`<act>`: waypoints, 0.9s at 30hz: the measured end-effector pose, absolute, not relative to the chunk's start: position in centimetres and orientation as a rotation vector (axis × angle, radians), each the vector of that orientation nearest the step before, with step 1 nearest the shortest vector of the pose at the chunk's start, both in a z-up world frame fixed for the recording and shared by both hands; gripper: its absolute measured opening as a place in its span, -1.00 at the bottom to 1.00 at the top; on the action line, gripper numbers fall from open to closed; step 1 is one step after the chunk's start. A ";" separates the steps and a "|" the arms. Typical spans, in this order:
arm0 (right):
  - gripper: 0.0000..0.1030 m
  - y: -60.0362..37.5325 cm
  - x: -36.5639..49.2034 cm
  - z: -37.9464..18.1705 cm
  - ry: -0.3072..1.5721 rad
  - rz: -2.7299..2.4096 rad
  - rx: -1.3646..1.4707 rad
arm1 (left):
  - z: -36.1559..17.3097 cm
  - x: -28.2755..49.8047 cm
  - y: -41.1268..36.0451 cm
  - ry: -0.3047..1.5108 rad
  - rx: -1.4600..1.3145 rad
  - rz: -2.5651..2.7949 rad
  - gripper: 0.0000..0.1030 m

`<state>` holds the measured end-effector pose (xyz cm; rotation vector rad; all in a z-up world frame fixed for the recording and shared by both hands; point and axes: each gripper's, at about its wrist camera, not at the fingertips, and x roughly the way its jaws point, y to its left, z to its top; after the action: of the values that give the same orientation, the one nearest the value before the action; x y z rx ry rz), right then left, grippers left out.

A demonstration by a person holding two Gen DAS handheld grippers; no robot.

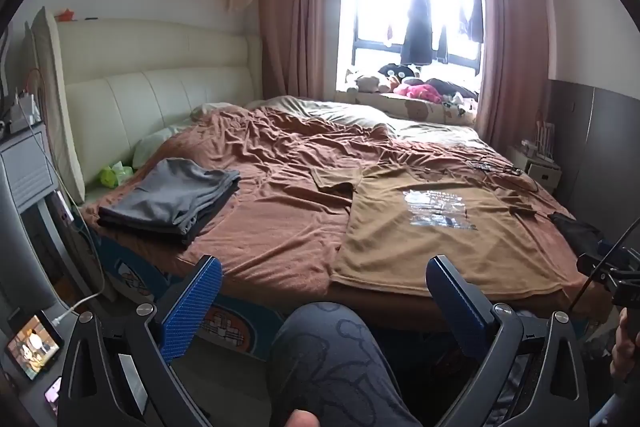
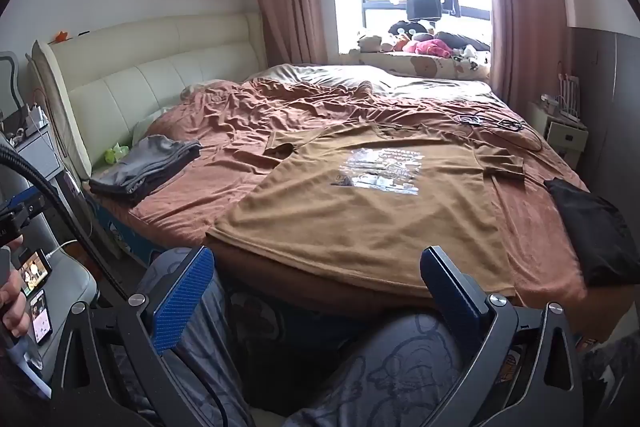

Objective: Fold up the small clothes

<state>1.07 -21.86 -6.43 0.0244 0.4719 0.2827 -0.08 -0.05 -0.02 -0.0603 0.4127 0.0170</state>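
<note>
A brown T-shirt with a white print lies spread flat, front up, on the rust-coloured bed cover, its hem at the near edge of the bed. A stack of folded grey clothes sits at the bed's left edge. A black garment lies at the right edge. My left gripper hangs open short of the bed, over a knee in patterned trousers, nothing between its blue pads. My right gripper is likewise open and empty, just short of the shirt's hem.
The bed has a cream padded headboard on the left and a window sill with plush toys behind. Glasses and cables lie on the cover beyond the shirt. A phone and a tablet sit on a side table at left.
</note>
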 end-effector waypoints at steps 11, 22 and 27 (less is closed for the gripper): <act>1.00 -22.2 1.2 -6.6 0.476 0.265 0.017 | -0.3 -0.3 -0.1 0.436 -0.086 -0.021 0.99; 1.00 -21.4 0.5 -6.5 0.469 0.258 -0.003 | -0.2 -0.5 0.0 0.429 -0.101 -0.041 0.99; 1.00 -21.4 0.6 -6.5 0.468 0.262 -0.009 | -0.1 -0.9 0.2 0.421 -0.106 -0.042 0.99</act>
<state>0.56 -21.38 -6.45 -0.0093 0.4684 0.2621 -0.88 0.21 -0.08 -0.1058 0.4213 -0.0418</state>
